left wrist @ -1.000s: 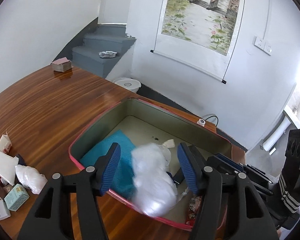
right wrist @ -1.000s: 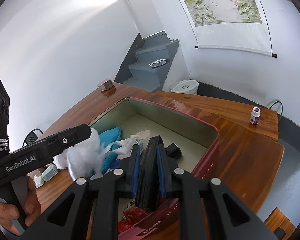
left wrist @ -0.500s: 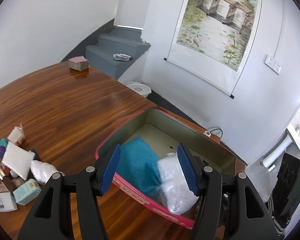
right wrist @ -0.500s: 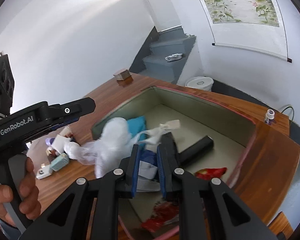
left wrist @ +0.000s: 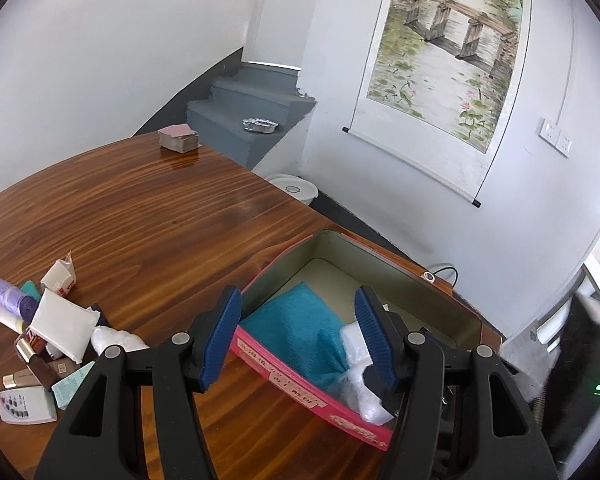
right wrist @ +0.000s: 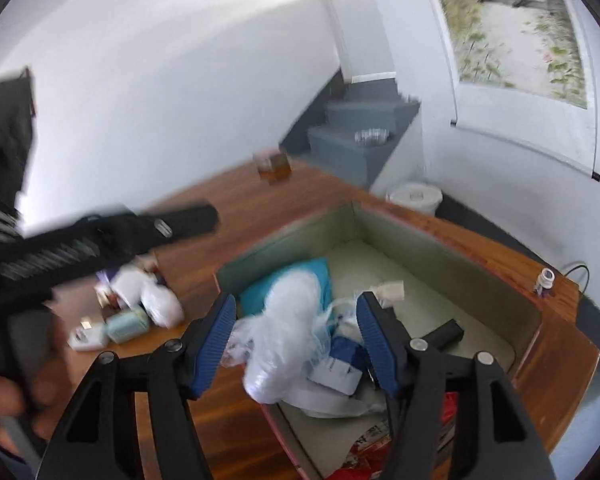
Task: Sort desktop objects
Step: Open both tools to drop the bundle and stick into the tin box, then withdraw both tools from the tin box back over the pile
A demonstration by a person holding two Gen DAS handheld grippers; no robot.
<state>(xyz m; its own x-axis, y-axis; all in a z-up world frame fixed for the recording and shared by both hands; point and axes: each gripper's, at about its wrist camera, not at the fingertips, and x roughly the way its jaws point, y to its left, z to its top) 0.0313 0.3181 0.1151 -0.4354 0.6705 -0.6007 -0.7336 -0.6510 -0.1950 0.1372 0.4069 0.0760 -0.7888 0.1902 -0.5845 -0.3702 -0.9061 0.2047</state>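
Left wrist view: the left gripper (left wrist: 296, 336) is spread with nothing between its pads, hanging over the near rim of the pink box (left wrist: 312, 394) on the wooden table (left wrist: 148, 216). Its right finger hides part of the white plastic bag (left wrist: 358, 390), which sits crumpled beside a teal cloth (left wrist: 296, 332) in the box.

Right wrist view is blurry. The right gripper (right wrist: 296, 338) jaws are opening, the puffy bag (right wrist: 290, 328) lying loose between them without touching. The clutter (right wrist: 140, 304) on the table is hard to make out.
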